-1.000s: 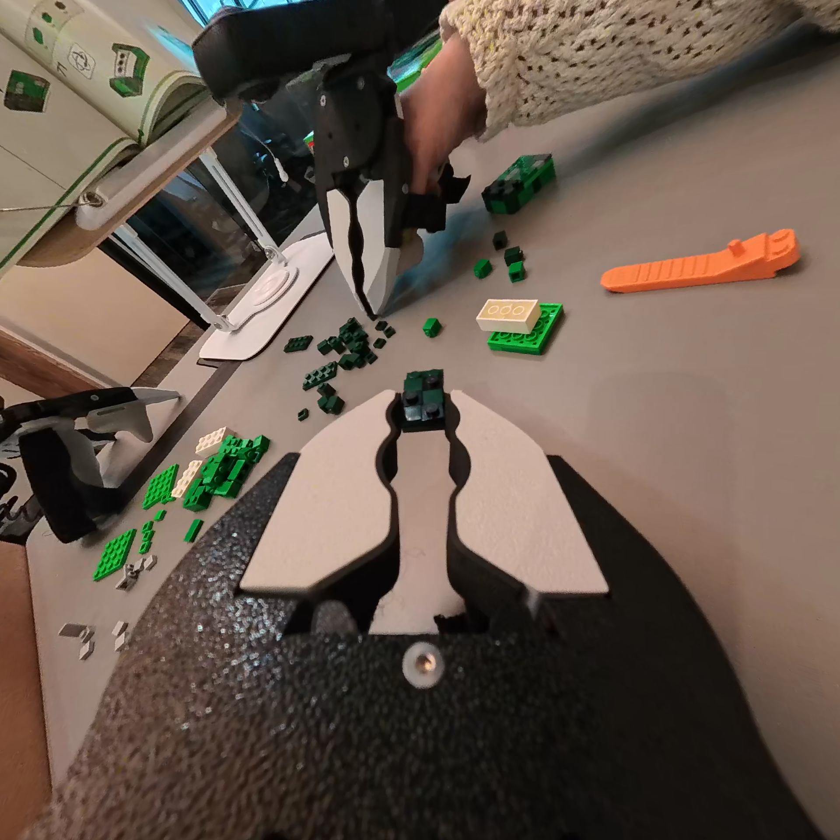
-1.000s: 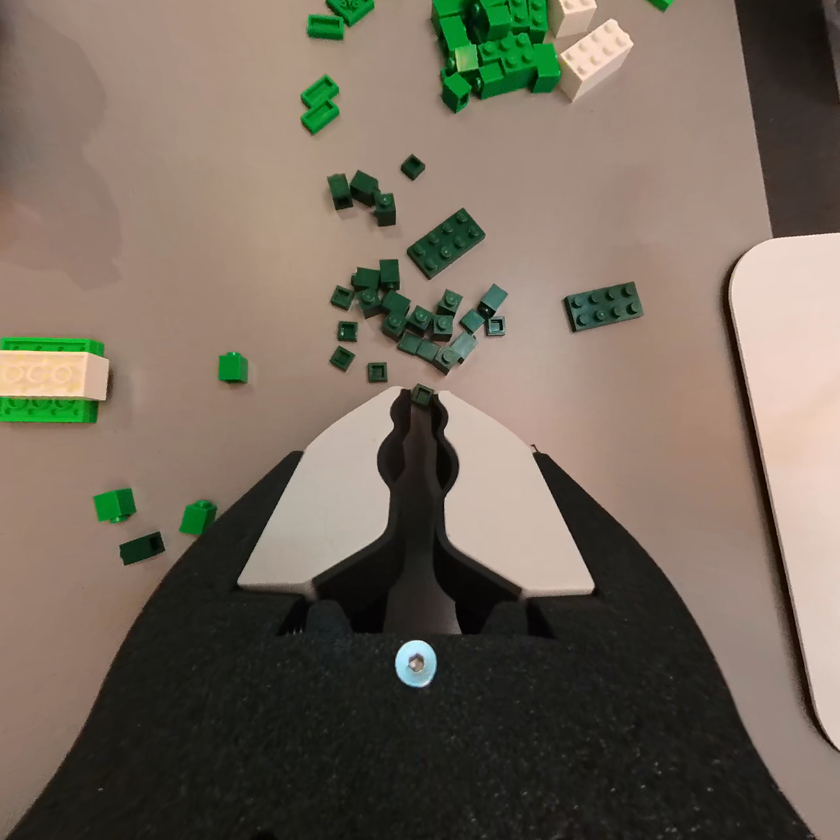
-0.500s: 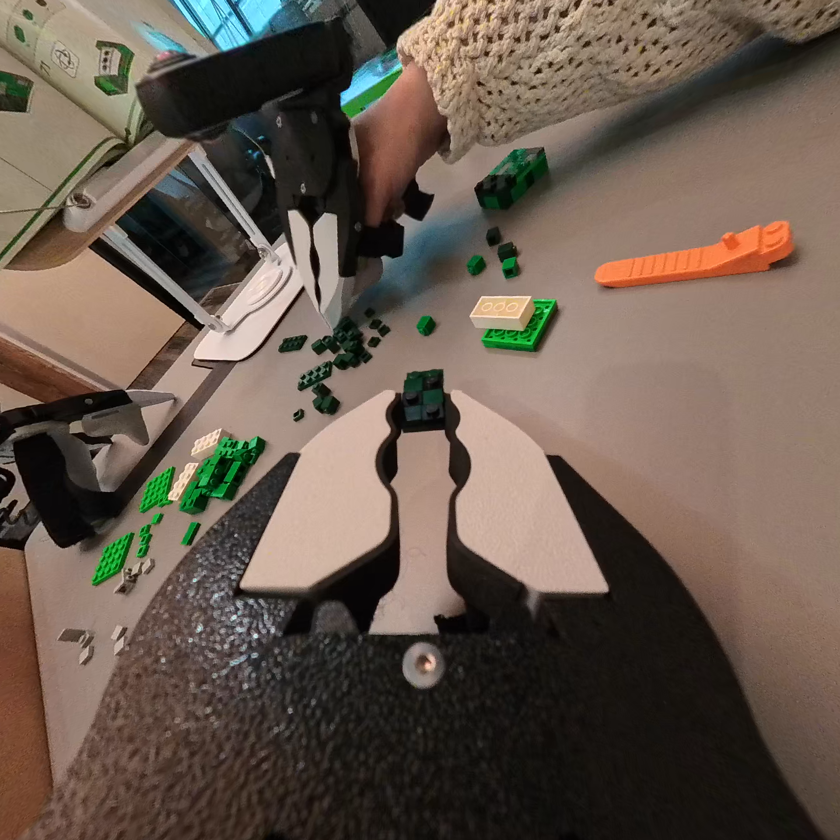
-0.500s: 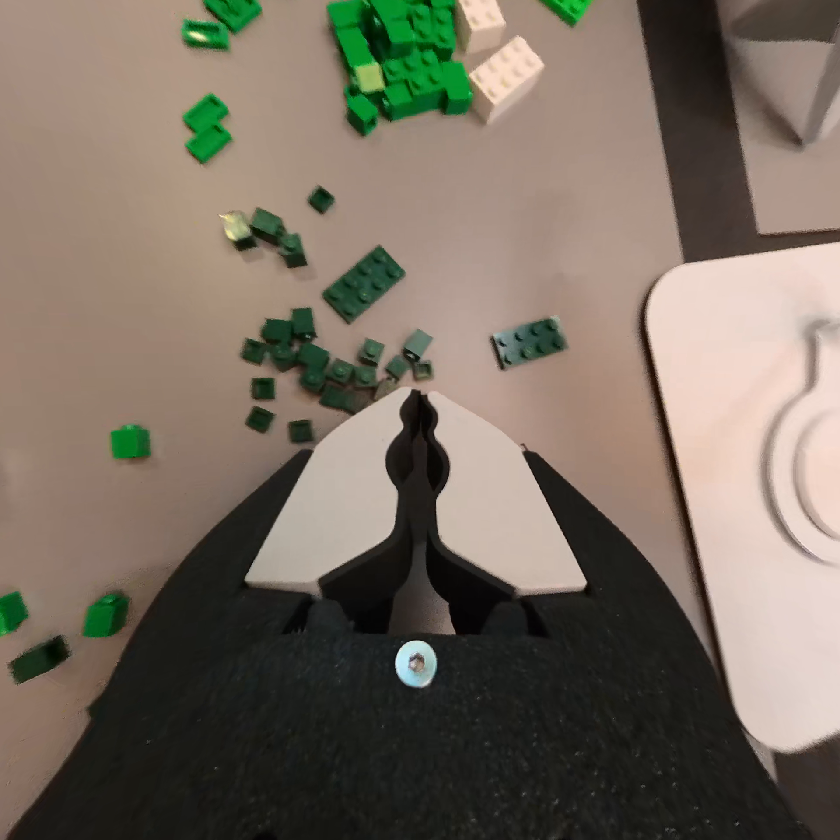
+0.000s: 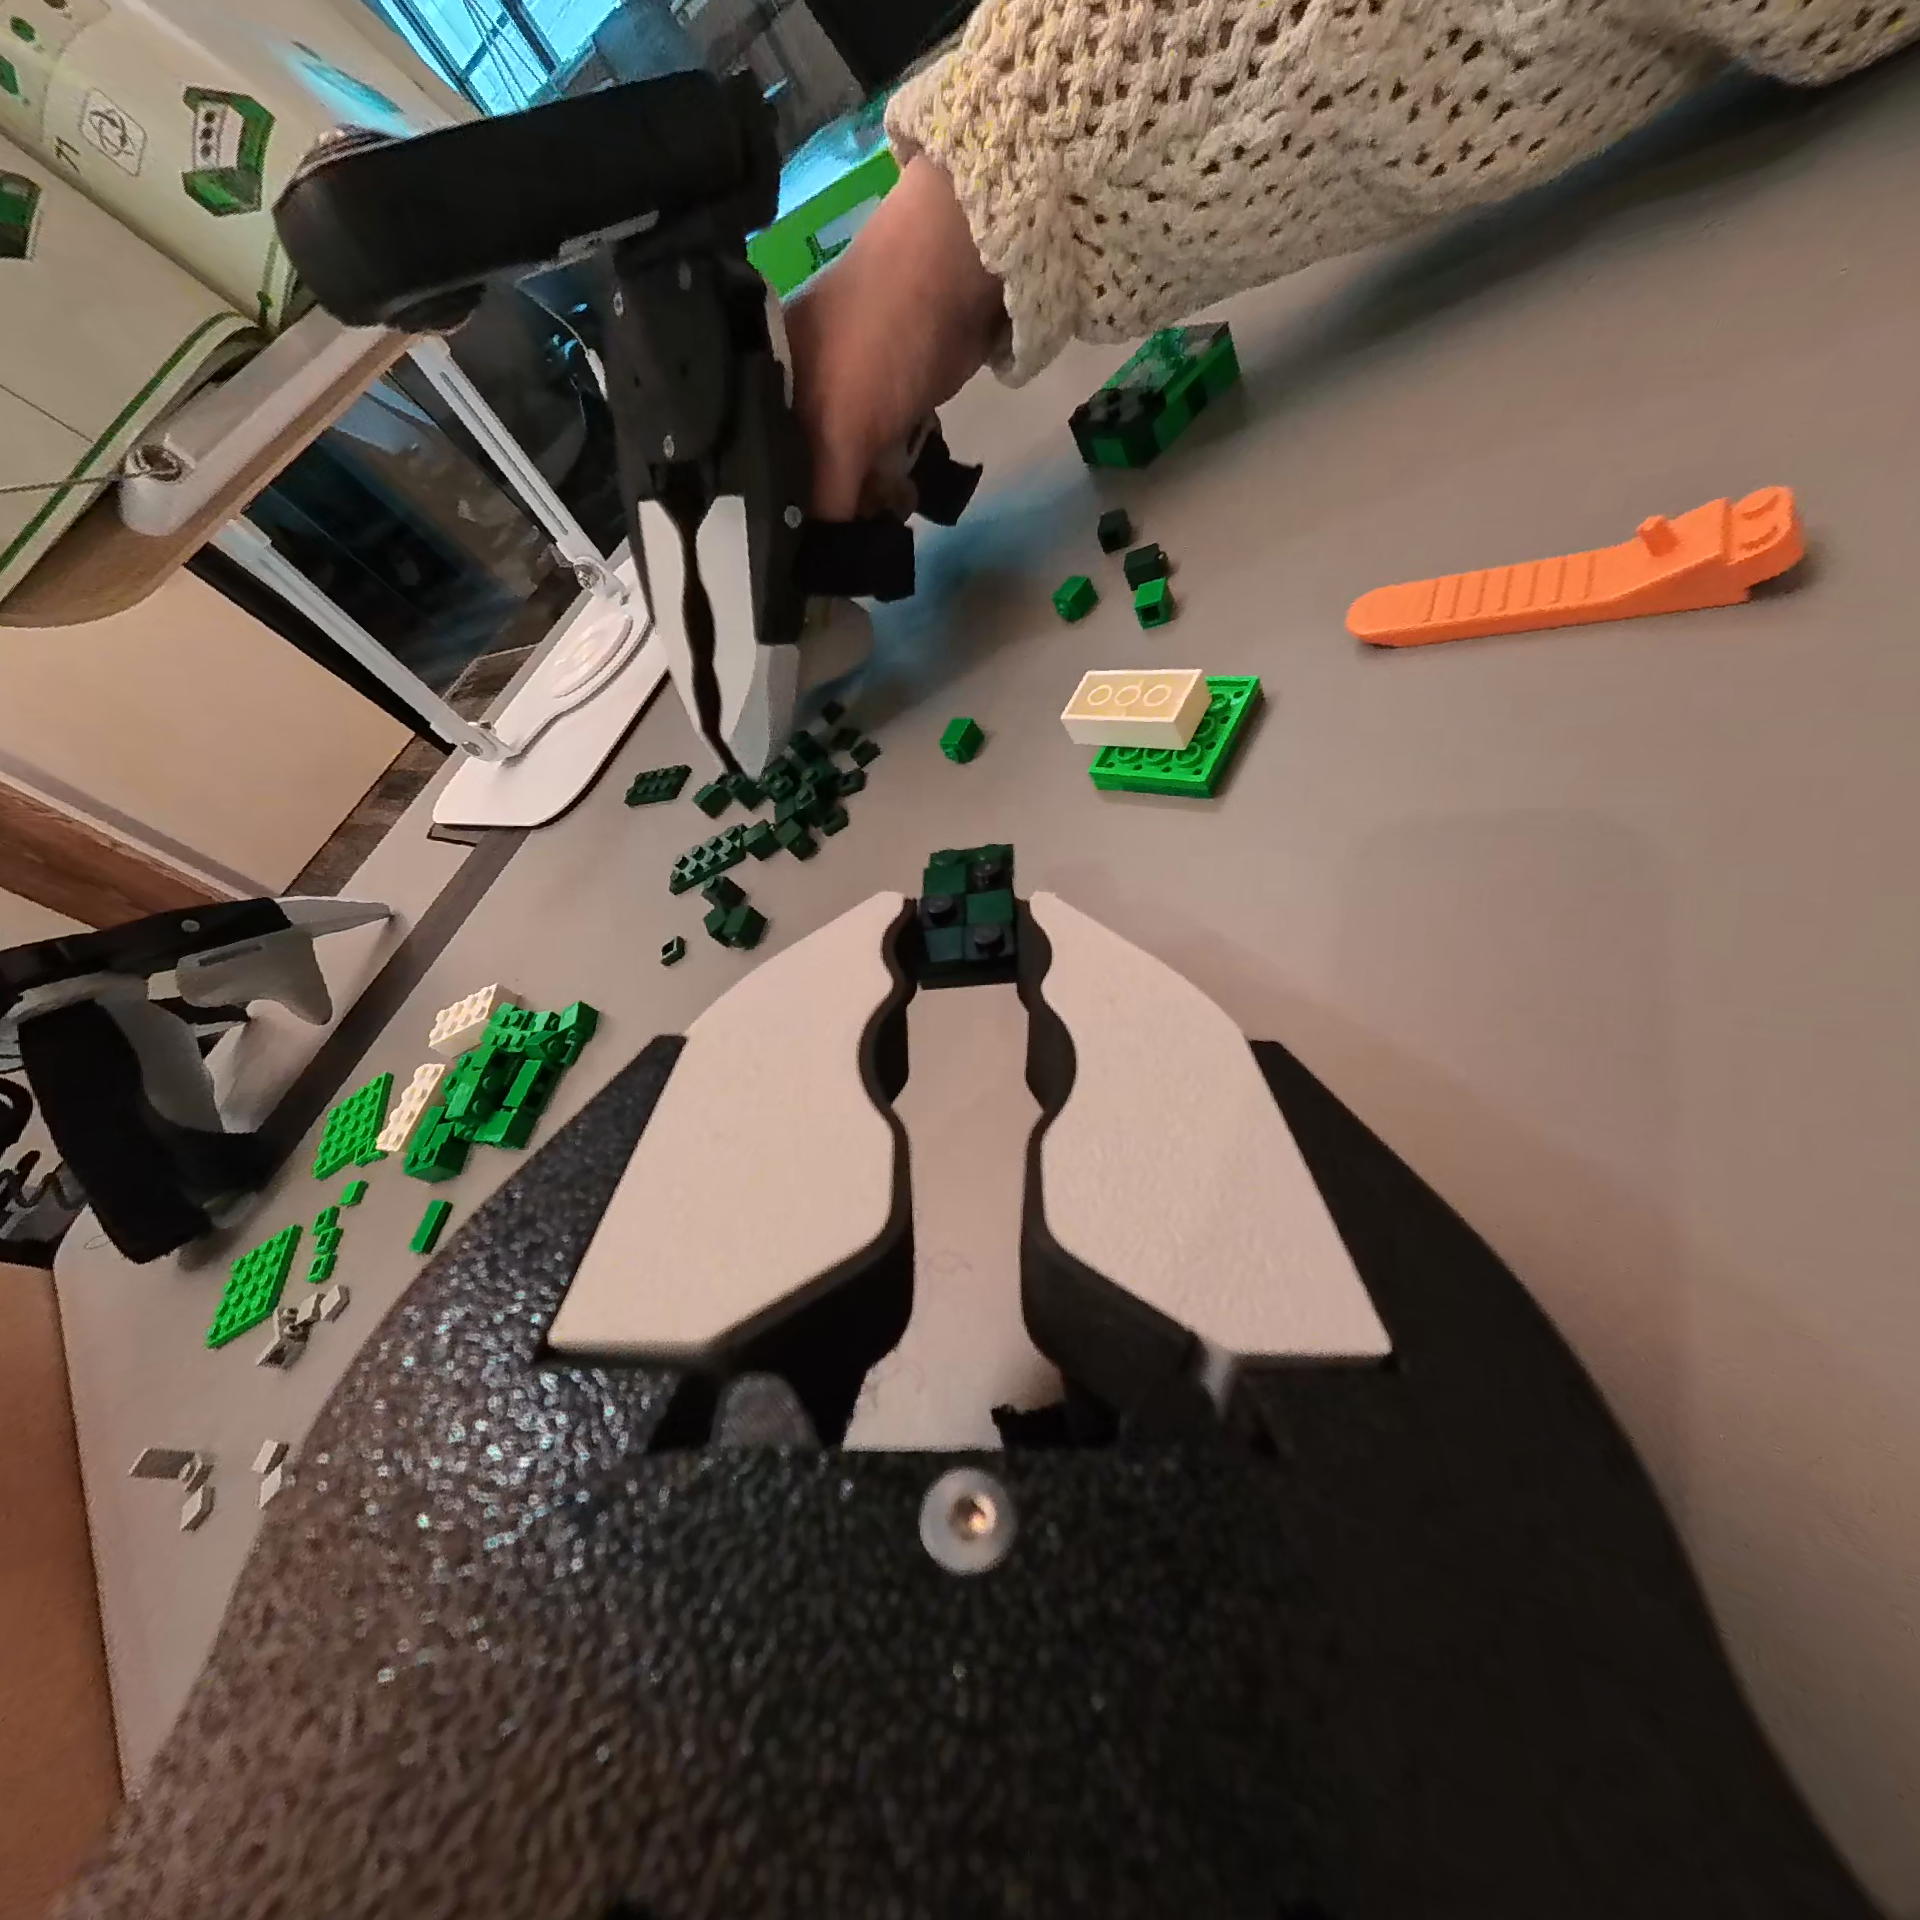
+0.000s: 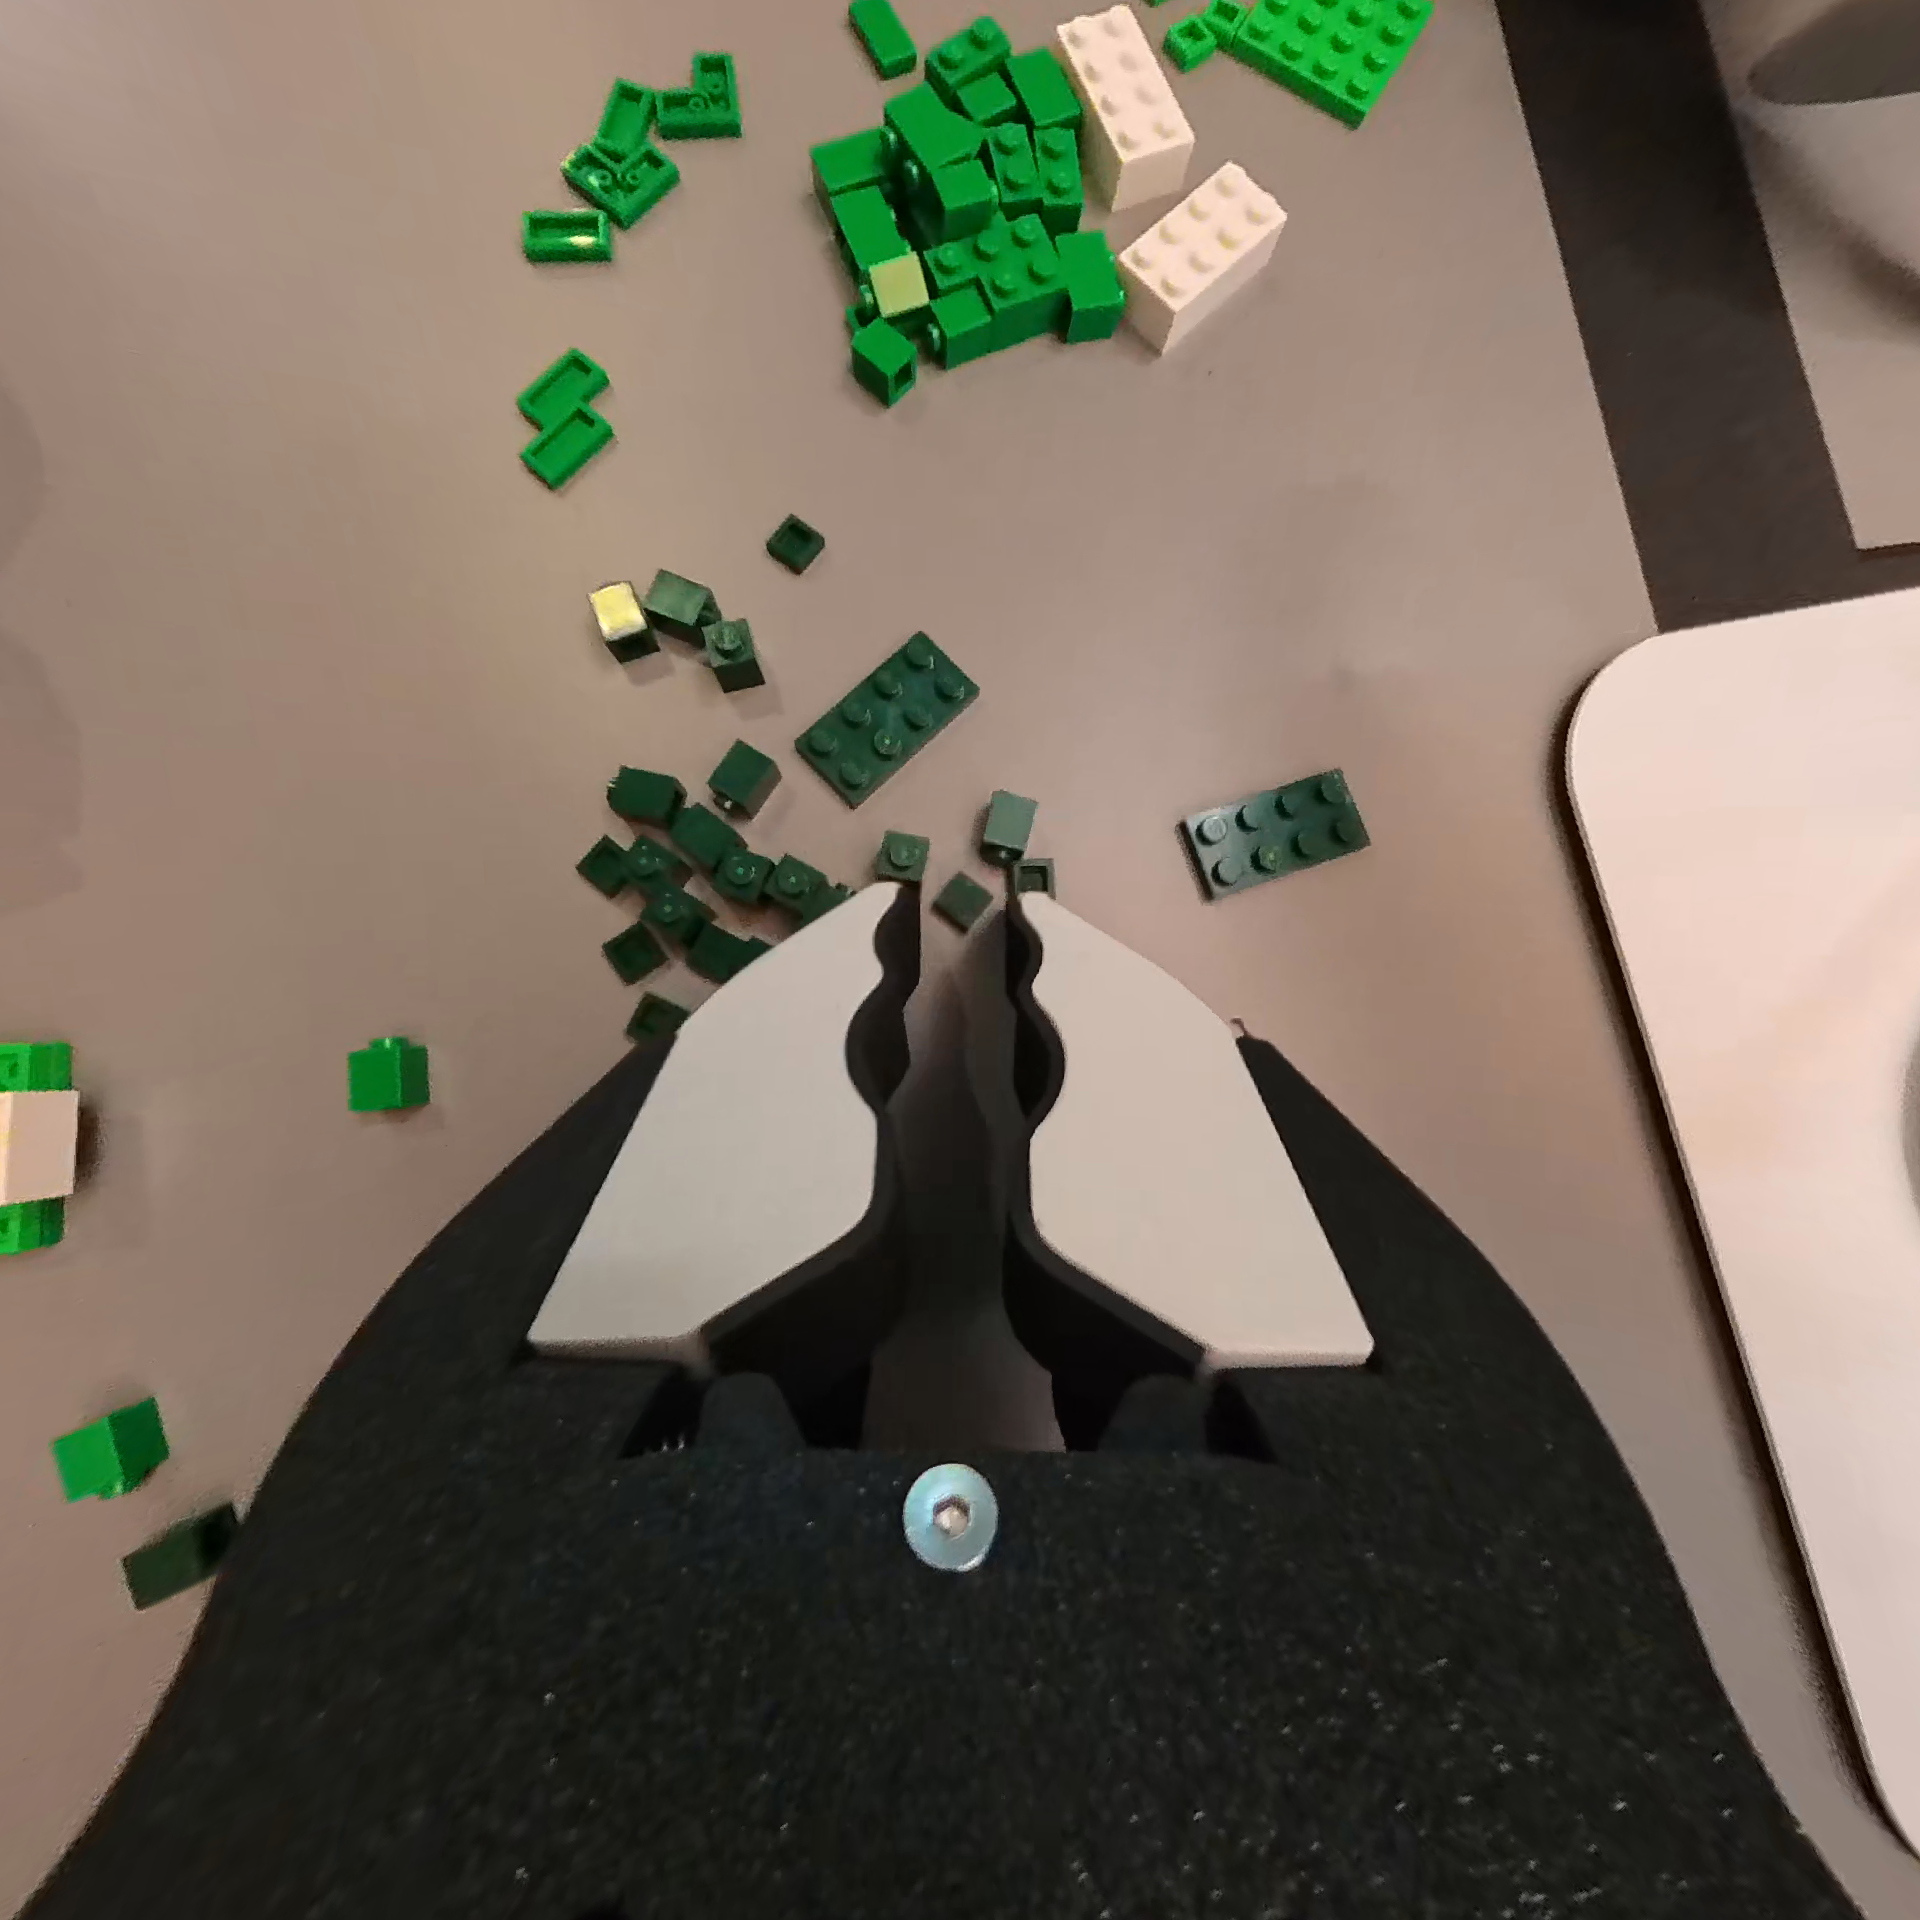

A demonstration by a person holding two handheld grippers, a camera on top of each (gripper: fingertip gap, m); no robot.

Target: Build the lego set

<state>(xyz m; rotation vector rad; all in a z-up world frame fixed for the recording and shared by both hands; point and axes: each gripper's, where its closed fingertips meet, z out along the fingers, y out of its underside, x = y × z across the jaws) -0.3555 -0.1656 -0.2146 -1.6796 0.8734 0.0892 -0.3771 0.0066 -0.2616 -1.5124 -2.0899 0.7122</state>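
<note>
Right gripper point(image 6: 961, 904) has reopened since half a second ago, when its jaws were pressed together; now slightly spread over the dark-green pile point(image 6: 707, 883), tips bracketing one small tile point(image 6: 961, 900), probably to pick it, though contact is unclear. Left gripper point(image 5: 968, 920) pinches the dark-green sub-build point(image 5: 968, 914) studs up, held clear of the table point(image 5: 1455, 935) so a piece can be pressed on. Green plate with white brick point(image 5: 1174, 732) waits nearby.
</note>
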